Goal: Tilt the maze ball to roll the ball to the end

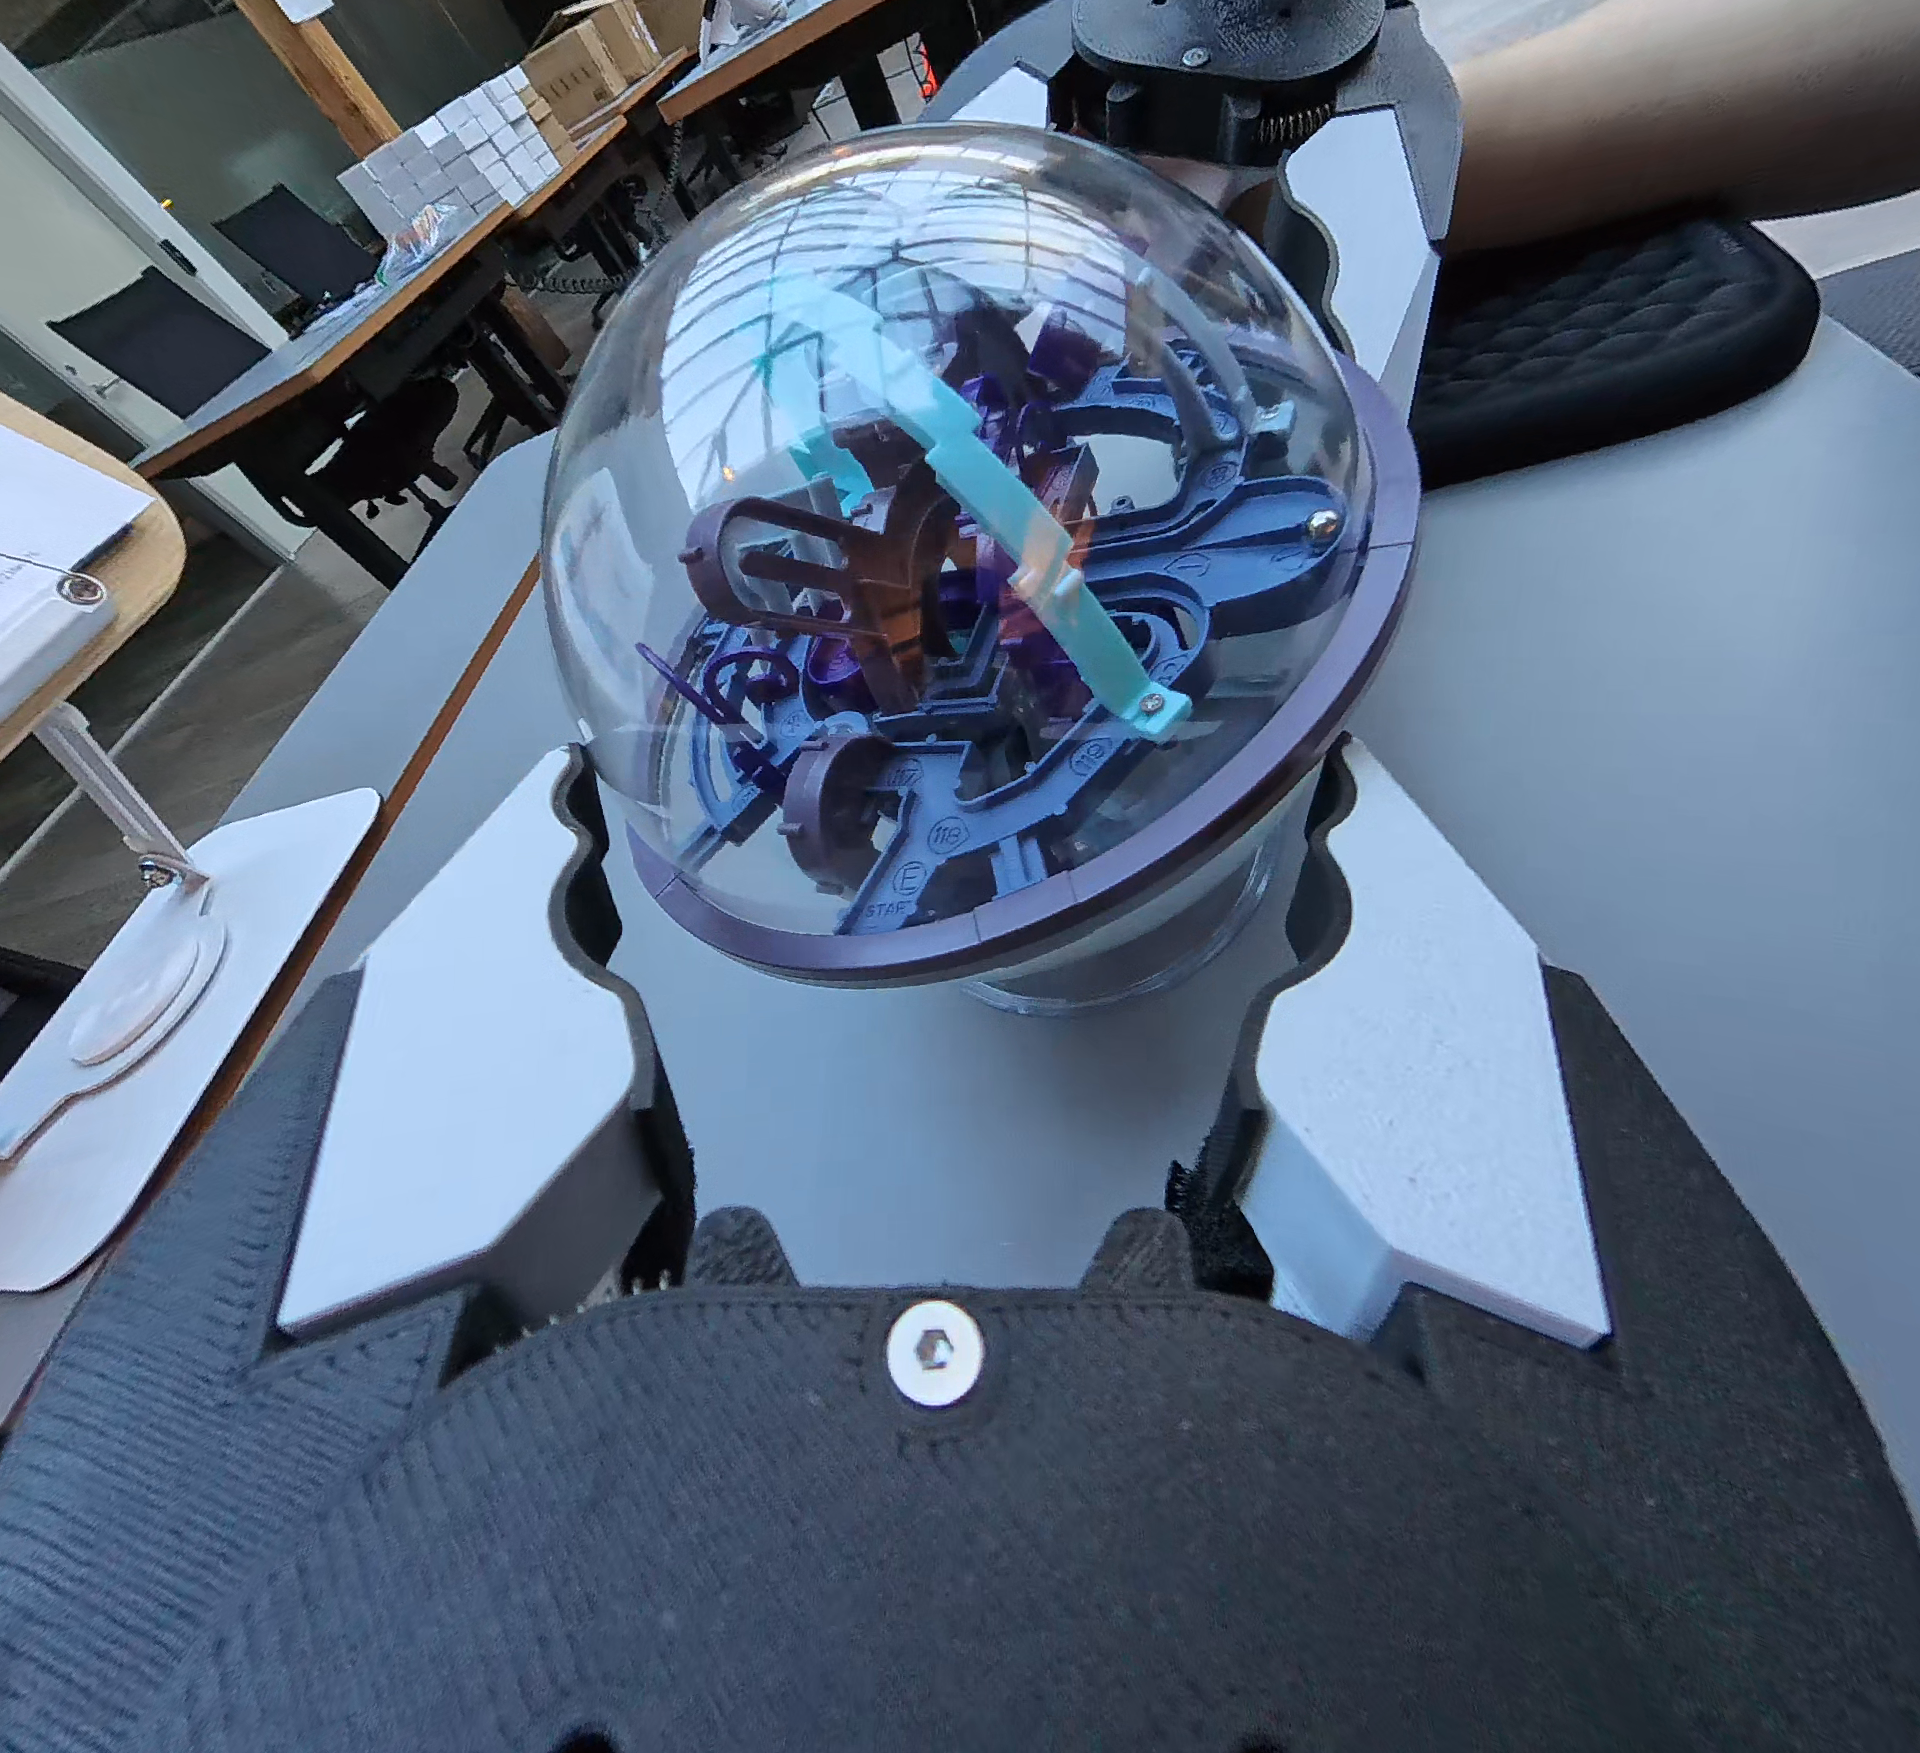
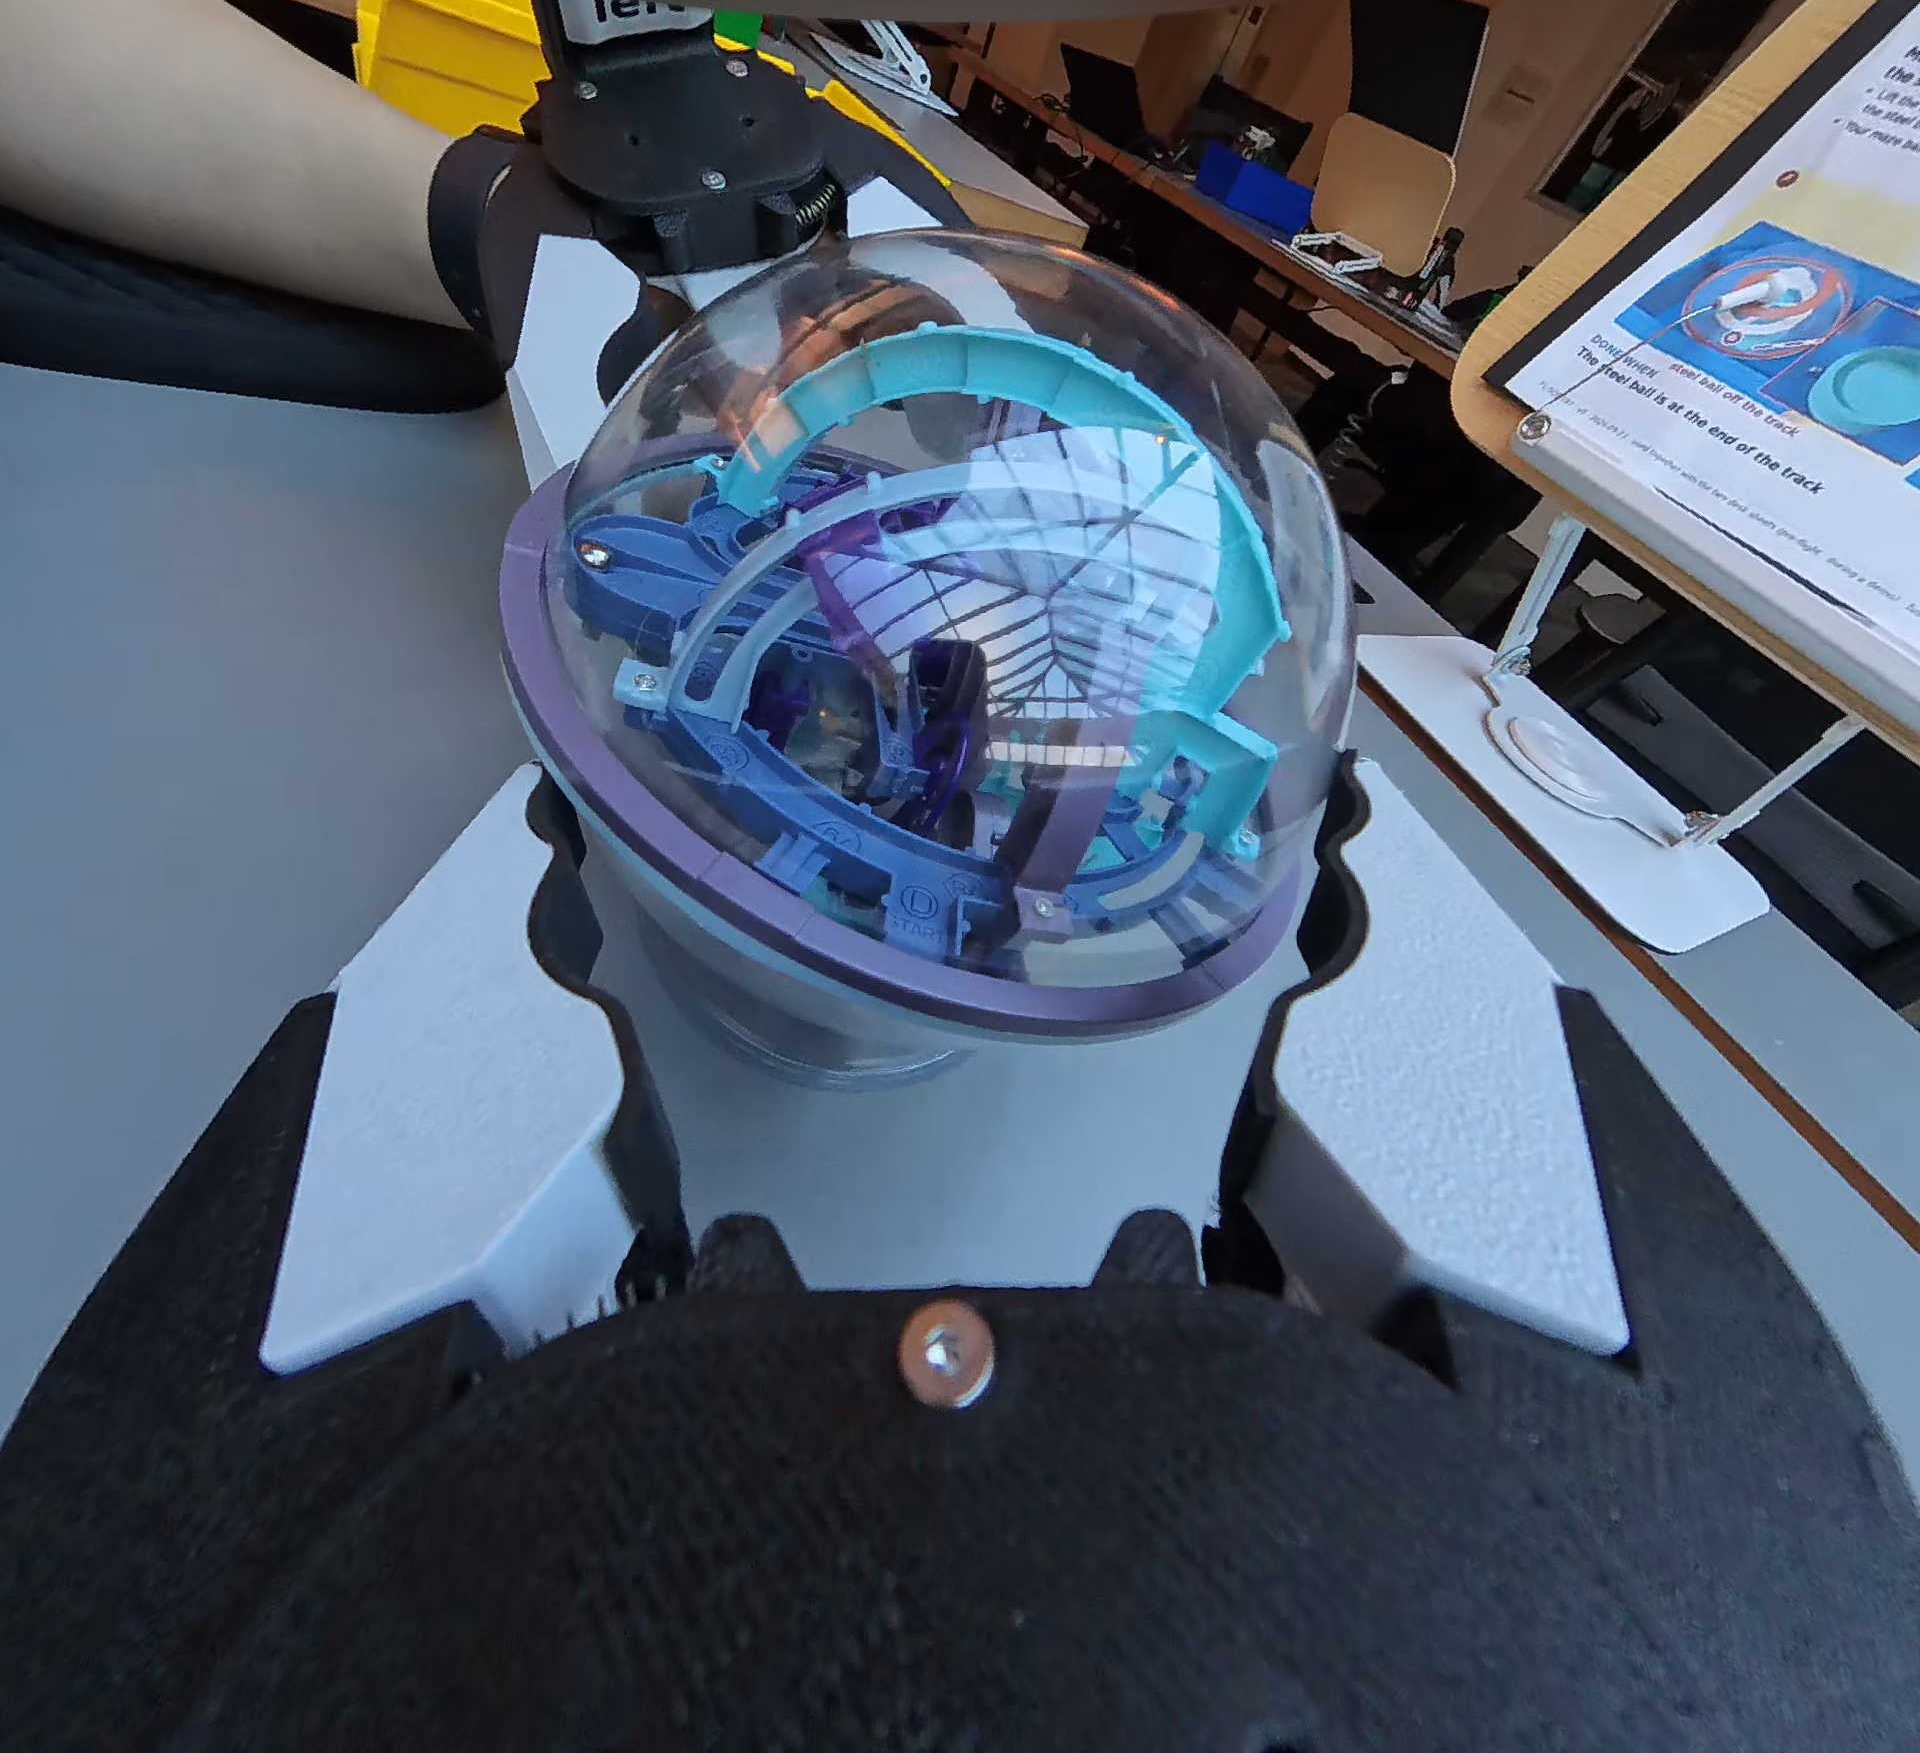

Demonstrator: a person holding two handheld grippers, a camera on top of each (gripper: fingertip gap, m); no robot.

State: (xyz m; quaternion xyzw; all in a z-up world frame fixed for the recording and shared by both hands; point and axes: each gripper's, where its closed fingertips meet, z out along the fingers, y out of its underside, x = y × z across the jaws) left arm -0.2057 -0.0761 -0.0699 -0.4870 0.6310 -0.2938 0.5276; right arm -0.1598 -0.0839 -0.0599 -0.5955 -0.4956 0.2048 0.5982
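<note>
The maze ball (image 1: 894, 498) is a clear sphere with a purple ring around its middle and blue, teal and purple tracks inside. It is tilted over a clear stand (image 1: 1091, 986) on the grey table (image 1: 1662, 768). A small steel ball (image 1: 1322, 522) sits in a blue loop of track near the ring; it also shows in the right wrist view (image 2: 594, 552). My left gripper (image 1: 961, 799) clasps the sphere's near side, with the fingers against it just under the ring. My right gripper (image 2: 945, 799) clasps the maze ball (image 2: 935, 623) from the opposite side.
A person's forearm (image 1: 1662, 124) rests on a black padded cushion (image 1: 1600, 342). A paper holder (image 2: 1714, 353) on a white base (image 2: 1621, 830) stands beside the ball. A yellow bin (image 2: 436, 41) is behind. Desks with boxes fill the background.
</note>
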